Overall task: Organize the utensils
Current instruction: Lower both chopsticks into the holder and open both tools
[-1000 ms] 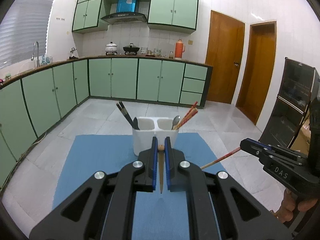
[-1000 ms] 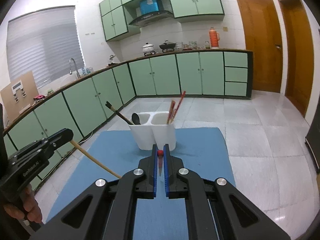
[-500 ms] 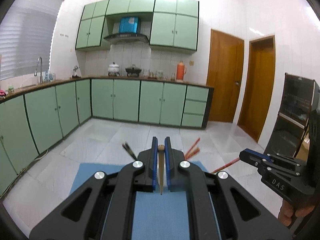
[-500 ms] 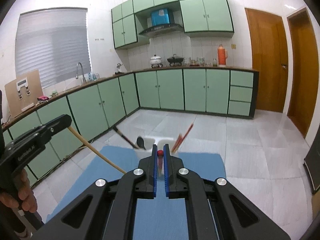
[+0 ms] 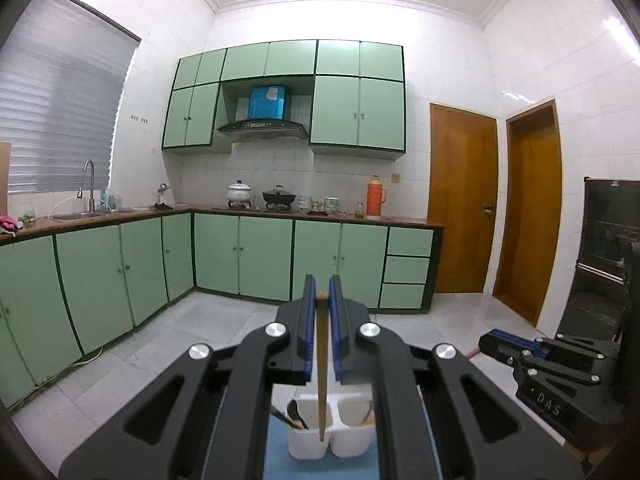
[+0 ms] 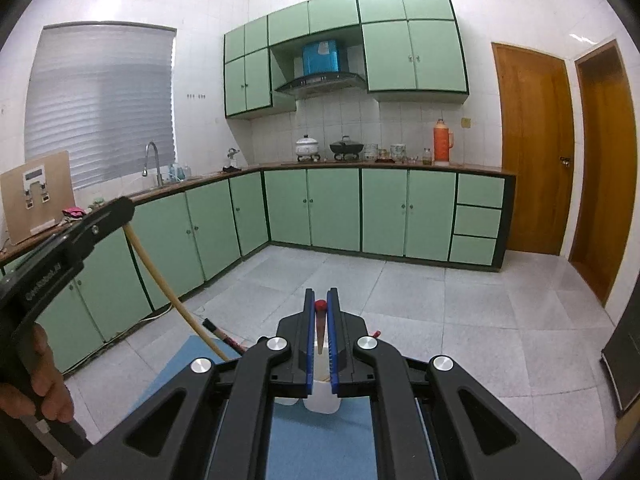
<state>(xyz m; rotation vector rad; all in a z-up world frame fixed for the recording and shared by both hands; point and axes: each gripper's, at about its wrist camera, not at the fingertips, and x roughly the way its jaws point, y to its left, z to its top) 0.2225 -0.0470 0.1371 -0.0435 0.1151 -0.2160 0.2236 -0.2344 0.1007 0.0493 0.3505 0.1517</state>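
Change since earlier: both cameras have tilted upward; the white holder, formerly ahead of the fingers, now shows low in view beneath them.
Left gripper (image 5: 322, 300): fingers nearly closed, pinching a pale wooden chopstick (image 5: 321, 364) that hangs down from between the fingertips.
Wooden chopstick, position: lower tip over the divider of the white holder (image 5: 332, 436), at the left compartment's right edge; whether it touches the holder cannot be told.
Right gripper (image 6: 320, 302): fingers nearly closed on a red-tipped chopstick (image 6: 321, 326), red end at the fingertips, shaft pointing down.
Red-tipped chopstick, position: directly above the holder, which shows only as a white patch below the fingers in the right wrist view.
Holder, contents: dark-handled utensils in the left compartment; reddish chopsticks at the right edge of the right compartment.
Holder, support: stands on a blue mat (image 6: 320, 444) on the worktop, below both pairs of fingers.
Cross-view: each gripper appears in the other's camera, left one with a hand (image 6: 38, 380) on its grip.
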